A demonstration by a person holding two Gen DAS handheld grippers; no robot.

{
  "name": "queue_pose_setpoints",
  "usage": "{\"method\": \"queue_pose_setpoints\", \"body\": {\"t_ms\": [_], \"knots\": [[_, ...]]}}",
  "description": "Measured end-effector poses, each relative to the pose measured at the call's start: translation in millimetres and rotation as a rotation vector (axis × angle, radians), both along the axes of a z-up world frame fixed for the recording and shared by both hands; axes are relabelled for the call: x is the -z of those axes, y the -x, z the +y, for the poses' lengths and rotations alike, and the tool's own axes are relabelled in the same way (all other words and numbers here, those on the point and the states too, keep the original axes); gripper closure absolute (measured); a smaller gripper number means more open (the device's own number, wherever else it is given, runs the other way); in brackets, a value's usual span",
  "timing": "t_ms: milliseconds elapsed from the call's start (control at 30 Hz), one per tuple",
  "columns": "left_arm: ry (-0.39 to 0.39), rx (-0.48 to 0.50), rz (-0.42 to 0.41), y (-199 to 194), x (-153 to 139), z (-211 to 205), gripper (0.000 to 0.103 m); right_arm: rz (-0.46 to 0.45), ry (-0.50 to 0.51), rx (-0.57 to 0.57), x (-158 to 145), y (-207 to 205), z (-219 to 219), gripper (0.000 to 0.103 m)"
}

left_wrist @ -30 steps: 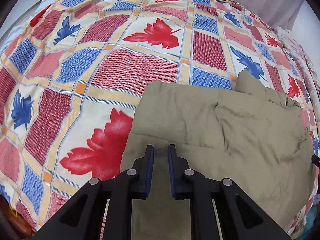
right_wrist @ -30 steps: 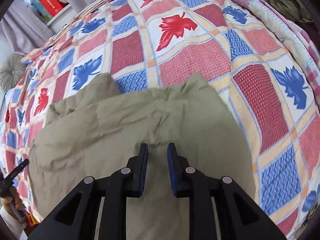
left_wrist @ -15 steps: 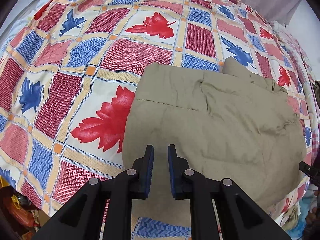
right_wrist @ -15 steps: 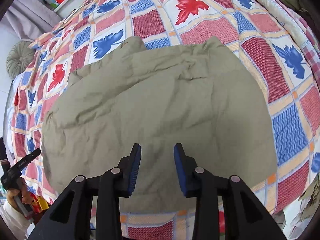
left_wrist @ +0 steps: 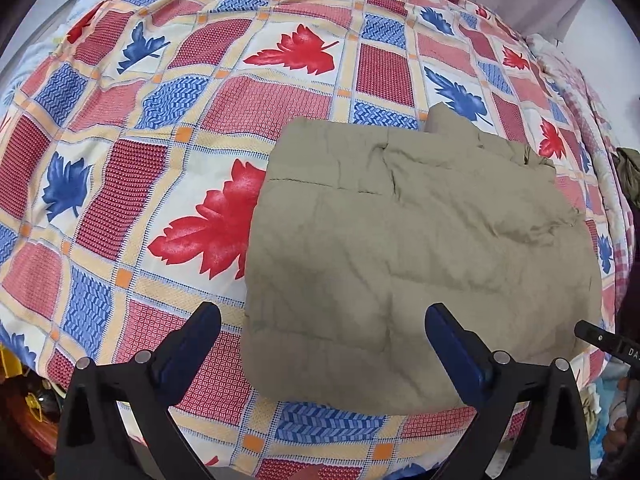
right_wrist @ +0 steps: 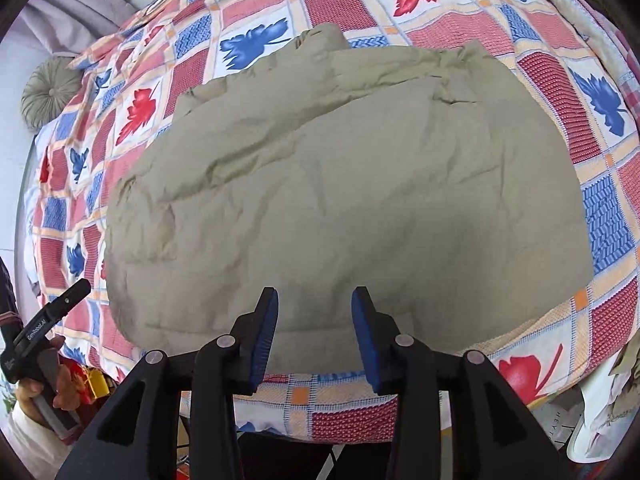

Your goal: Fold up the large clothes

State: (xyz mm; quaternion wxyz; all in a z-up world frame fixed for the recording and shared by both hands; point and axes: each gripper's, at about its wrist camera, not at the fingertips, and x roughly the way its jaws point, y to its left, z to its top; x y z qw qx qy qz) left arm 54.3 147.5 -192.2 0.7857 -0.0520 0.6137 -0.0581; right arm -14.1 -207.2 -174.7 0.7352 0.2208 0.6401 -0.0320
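While the folded khaki garment (left_wrist: 420,248) lies on the leaf-patterned bedspread (left_wrist: 168,128), your left gripper (left_wrist: 322,340) and right gripper (right_wrist: 314,332) are both opening above it, grasping nothing.

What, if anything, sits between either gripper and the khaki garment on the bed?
Nothing visible. The khaki garment lies folded on the patterned bedspread with its top bare. Left gripper and right gripper both have jaws opening, empty, above its near edge.
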Motion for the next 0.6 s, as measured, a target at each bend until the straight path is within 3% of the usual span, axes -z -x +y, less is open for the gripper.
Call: {"method": "queue_pose_setpoints", "body": {"t_ms": [267, 367, 400, 500, 567, 600], "knots": [[-0.025, 0.003, 0.026, -4, 15, 16, 0.001, 0.002, -0.006, -0.013, 1, -1, 24, 0.045], [-0.019, 0.009, 0.031, -6, 19, 23, 0.001, -0.001, -0.029, -0.017, 4, 0, 34, 0.032], [-0.007, 0.014, 0.035, -7, 21, 25, 0.001, -0.004, -0.035, -0.017, 5, 1, 37, 0.022], [0.023, 0.019, 0.041, -8, 24, 28, 0.001, -0.018, -0.035, -0.016, 6, 3, 46, 0.016], [0.041, 0.024, 0.042, -8, 26, 29, 0.001, -0.023, -0.031, -0.019, 7, 5, 52, 0.000], [0.044, 0.026, 0.040, -8, 27, 29, 0.001, -0.030, -0.035, -0.020, 7, 6, 55, 0.000]]}}
